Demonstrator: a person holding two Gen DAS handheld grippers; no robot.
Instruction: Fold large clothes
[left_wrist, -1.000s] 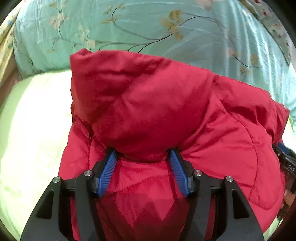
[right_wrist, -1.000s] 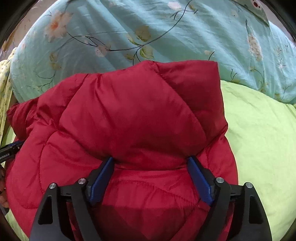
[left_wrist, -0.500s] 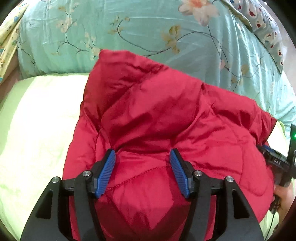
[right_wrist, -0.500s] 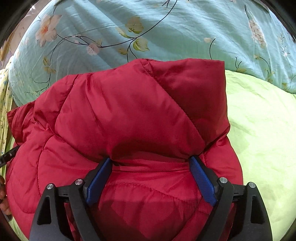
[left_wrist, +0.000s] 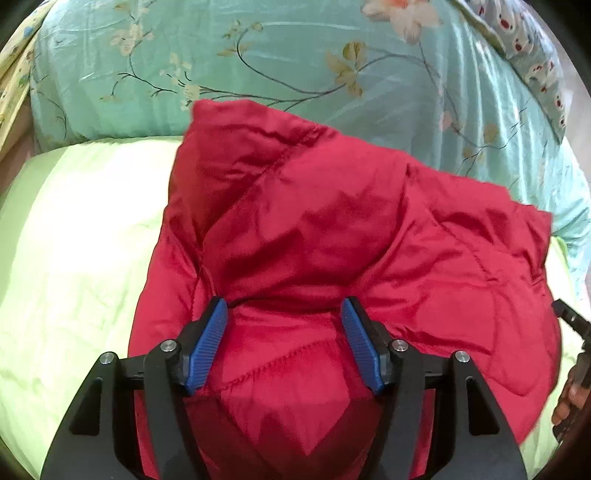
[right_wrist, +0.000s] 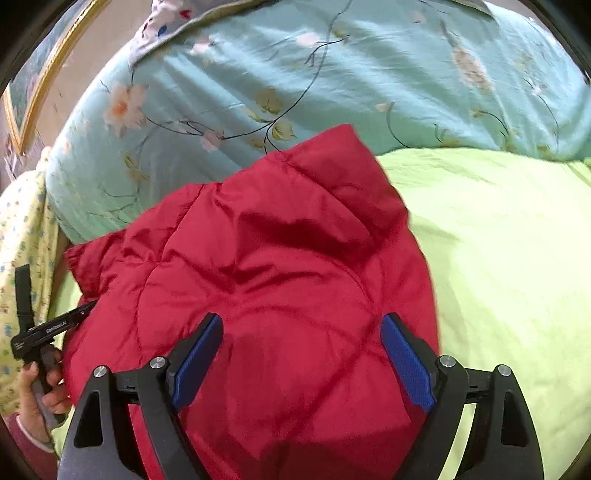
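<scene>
A red padded jacket is lying bunched on a pale green sheet, filling the middle of both views. Its top fold is reaching up toward a turquoise flowered quilt that is running across the upper part of each frame.

In the left wrist view, the left gripper is sitting at the bottom centre, its blue pads standing apart with a puffed ridge of jacket bulging between them; its jaws have just been opening, and the fabric is lying between the pads rather than being pinched. At the right edge of this frame, the other tool and some fingers are peeking in.

In the right wrist view, the right gripper is spreading wide at the bottom centre, above the jacket with no fabric pressed by its pads; its jaws have just been opening too. At the lower left, a hand is holding the handle of the other tool beside the jacket's edge, with a yellow patterned cloth behind it
</scene>
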